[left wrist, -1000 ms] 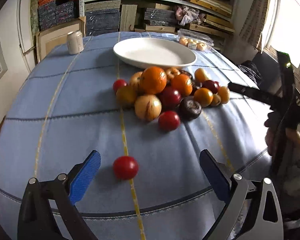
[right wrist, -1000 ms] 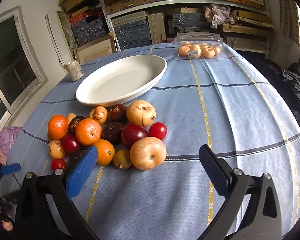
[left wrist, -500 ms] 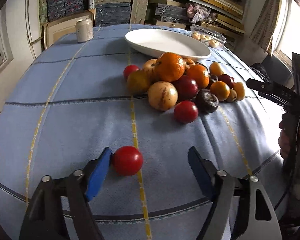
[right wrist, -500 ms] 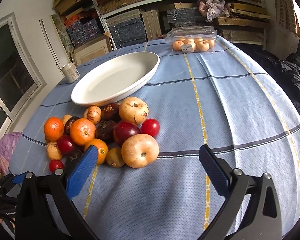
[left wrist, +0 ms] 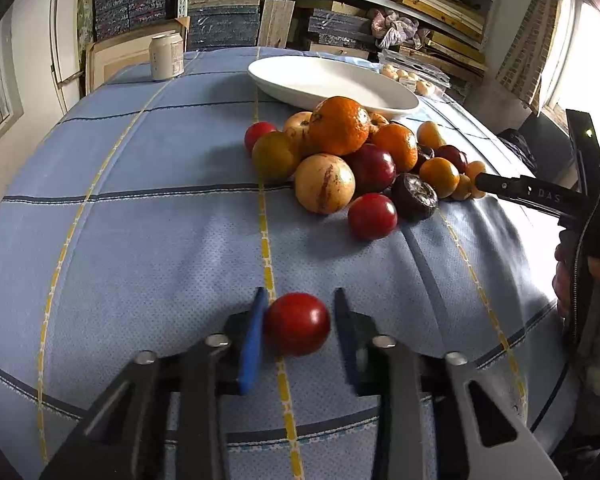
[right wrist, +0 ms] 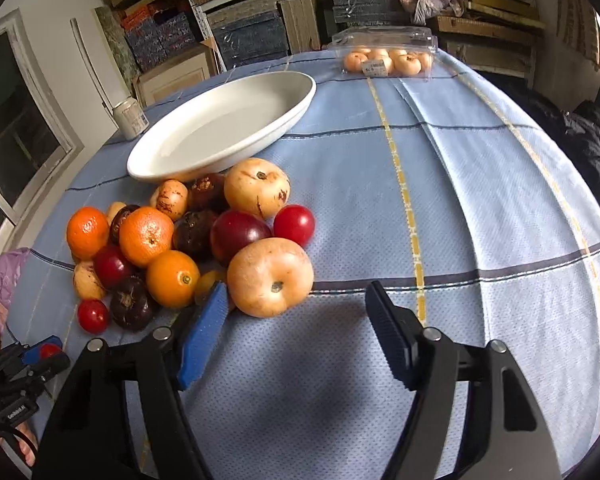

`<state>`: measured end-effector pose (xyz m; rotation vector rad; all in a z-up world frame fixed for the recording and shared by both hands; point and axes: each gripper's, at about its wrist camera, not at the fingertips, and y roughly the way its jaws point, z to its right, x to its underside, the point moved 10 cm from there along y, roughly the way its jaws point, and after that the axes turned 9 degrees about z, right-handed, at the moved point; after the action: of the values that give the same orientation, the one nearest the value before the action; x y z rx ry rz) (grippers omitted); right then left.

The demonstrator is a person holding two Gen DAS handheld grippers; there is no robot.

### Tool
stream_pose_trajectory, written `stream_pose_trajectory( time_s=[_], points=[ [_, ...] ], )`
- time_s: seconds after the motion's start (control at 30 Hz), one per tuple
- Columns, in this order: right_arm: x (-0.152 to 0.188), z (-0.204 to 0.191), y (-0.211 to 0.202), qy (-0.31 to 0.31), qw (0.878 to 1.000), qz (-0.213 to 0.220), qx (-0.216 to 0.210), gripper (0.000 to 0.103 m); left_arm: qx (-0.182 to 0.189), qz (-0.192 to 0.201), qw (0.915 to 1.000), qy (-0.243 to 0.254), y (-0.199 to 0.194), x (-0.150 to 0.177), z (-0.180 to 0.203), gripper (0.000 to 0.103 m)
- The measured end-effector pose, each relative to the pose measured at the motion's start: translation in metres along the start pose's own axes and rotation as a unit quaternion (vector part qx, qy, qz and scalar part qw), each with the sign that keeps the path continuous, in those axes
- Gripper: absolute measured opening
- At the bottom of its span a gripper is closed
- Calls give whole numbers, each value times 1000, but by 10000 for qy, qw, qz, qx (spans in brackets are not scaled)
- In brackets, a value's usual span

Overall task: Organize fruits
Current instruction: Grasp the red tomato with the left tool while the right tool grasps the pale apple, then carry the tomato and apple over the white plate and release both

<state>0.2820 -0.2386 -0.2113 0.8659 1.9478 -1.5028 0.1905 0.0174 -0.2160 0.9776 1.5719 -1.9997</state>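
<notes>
Left hand-held gripper (left wrist: pixel 296 330) has just clamped on the stray red tomato (left wrist: pixel 297 323) at the worktop's (left wrist: pixel 140 232) near edge. Right hand-held gripper (right wrist: pixel 296 336) closing, nothing between pads; pale apple (right wrist: pixel 270 276) just ahead. White dish (right wrist: pixel 224 128) empty, so lift next.

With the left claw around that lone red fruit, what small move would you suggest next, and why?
Probably lift it a little: the left claw is shut on the red fruit, which sits apart from the pile, and the white dish is empty.
</notes>
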Motion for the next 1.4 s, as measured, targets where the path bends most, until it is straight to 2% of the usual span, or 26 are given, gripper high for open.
stream_pose_trajectory(
  time_s=[0.17, 0.3, 0.63, 0.67, 0.7, 0.73, 1.13, 1.3, 1.4],
  points=[
    [4, -3, 5, -273, 9994, -58, 227, 69, 78, 3, 9999, 74, 0, 1, 6, 30],
    [3, -1, 10, -360, 9988, -67, 327, 61, 139, 9, 9999, -36, 0, 1, 5, 30],
    [-4, 2, 19, -250, 9994, -37, 240, 61, 238, 20, 9997, -49, -2, 2, 6, 30],
    [-4, 2, 19, -275, 9993, -37, 245, 59, 238, 23, 9997, -28, -2, 2, 7, 30],
    [-4, -1, 20, -298, 9994, -28, 159, 48, 231, 29, 9997, 11, -3, 3, 8, 30],
    [-3, -3, 19, -301, 9995, -38, 83, 44, 229, 35, 9997, 39, -3, 3, 9, 30],
    [-4, -3, 12, -174, 9998, 86, -57, 43, 251, 187, 9995, -39, -9, 0, 8, 29],
    [-9, -2, 5, -116, 9996, 258, -75, 43, 364, 236, 9989, -183, -7, -19, 5, 29],
    [-20, -6, -3, -60, 9990, 416, -123, 43, 180, 546, 9983, 62, -9, -57, 3, 29]
  ],
)
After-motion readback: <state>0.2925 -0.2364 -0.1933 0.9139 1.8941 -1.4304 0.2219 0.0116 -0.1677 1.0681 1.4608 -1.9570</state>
